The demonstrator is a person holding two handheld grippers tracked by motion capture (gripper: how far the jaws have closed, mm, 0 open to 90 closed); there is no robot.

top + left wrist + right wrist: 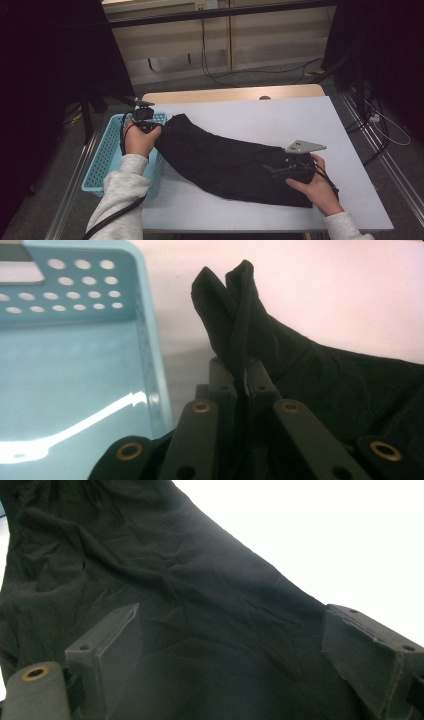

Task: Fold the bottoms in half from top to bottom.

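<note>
A black cloth (225, 160) lies across the white table (280, 120), from the basket side at the left to the front right. My left gripper (150, 127) is shut on the cloth's left end (235, 315); a fold of the fabric sticks up from between its pressed jaws (244, 377). At the cloth's right end my right gripper (272, 170) stands open. Its two pads (112, 640) are wide apart just above the black cloth (200, 610), which lies flat between them.
A light blue perforated basket (107, 155) sits at the table's left edge, right beside my left hand; its inside (65, 365) holds nothing. Bare white tabletop stretches behind the cloth and to its right. Cables lie on the floor beyond the table.
</note>
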